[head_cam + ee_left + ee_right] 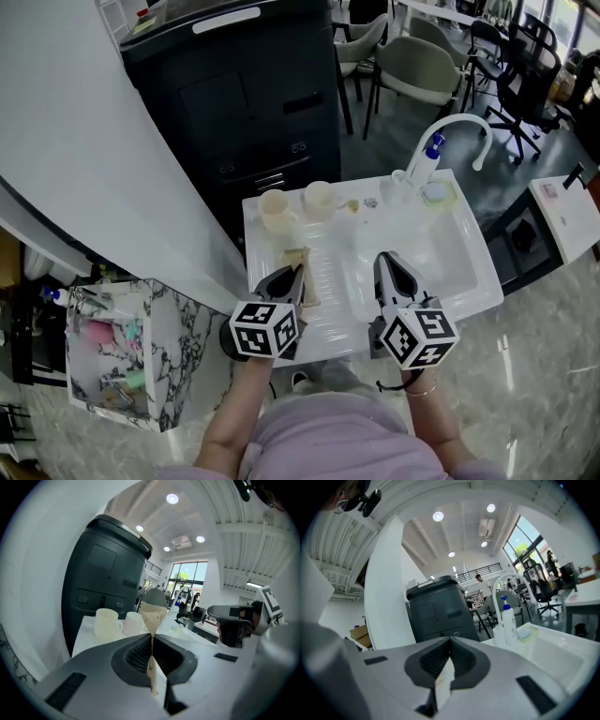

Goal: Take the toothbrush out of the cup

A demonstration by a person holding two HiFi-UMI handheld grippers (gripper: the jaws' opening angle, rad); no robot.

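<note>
Two cups stand at the back left of the white counter: a cream cup (275,208) (107,622) and a white cup (319,197) (133,623). No toothbrush shows in either one. My left gripper (298,270) (151,635) hovers over the counter in front of the cups, shut on a long flat beige packet (300,255) (153,611) with a jagged end. The packet sticks out past the fingertips towards the cups. My right gripper (384,256) (450,639) is beside it over the sink basin's near edge, jaws shut, with nothing seen ahead of its tips.
The sink basin (441,253) fills the counter's right half, with a white faucet (459,127) and a blue-capped pump bottle (427,161) (507,620) behind it. A tall black cabinet (244,94) stands behind the cups. A marble-patterned bin (178,375) is on the floor at left.
</note>
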